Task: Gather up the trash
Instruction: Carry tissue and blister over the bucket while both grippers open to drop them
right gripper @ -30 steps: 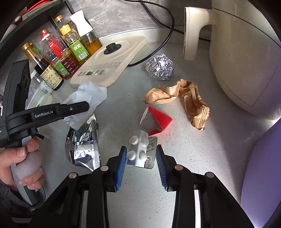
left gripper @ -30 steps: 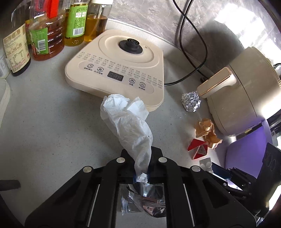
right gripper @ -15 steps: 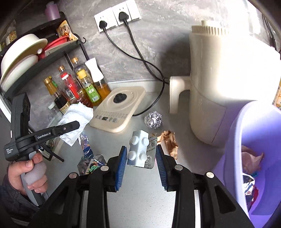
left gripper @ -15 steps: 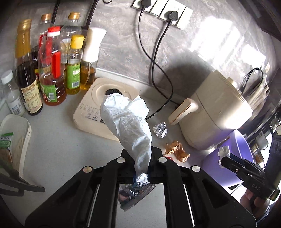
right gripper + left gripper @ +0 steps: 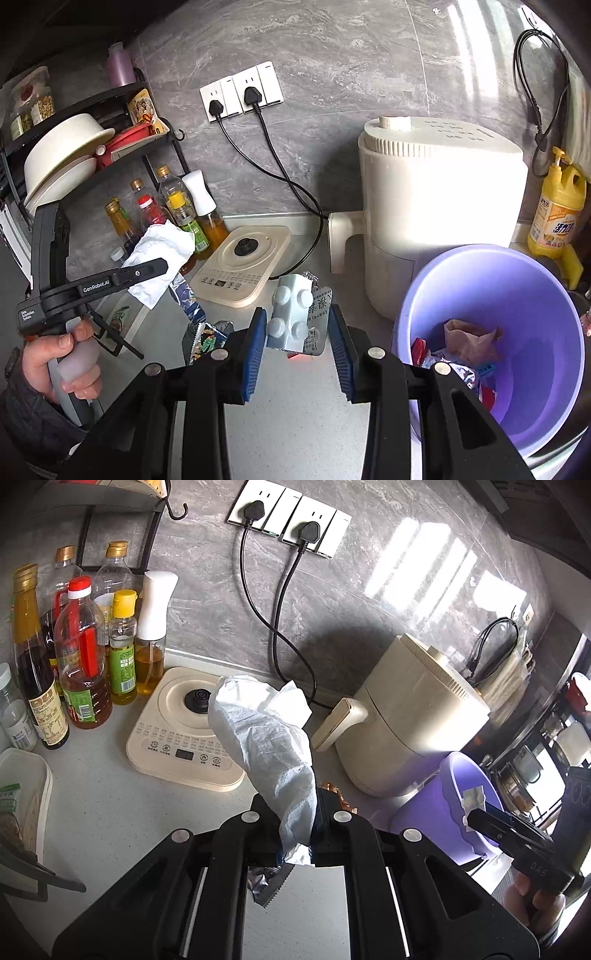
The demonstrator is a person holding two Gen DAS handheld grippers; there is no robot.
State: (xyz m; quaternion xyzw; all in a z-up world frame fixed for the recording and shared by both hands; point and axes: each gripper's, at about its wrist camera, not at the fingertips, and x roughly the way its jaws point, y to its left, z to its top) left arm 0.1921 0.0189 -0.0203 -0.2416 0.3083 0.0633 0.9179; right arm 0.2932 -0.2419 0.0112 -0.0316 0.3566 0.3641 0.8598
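Crowding the bench's back edge, bottles and air fryer; left gripper clenches tissue, foil packet half hidden; right gripper grasps blister pack beside bin.

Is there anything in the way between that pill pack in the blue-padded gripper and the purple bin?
Nothing visible. The right gripper holds the blister pack up, and the purple bin stands open beside it, to its right in the right wrist view. Only open air shows between them.

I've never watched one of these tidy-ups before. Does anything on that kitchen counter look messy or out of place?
Yes: a crumpled snack wrapper and a ball of foil lie loose on the counter in front of the cream hob, not in the purple bin.
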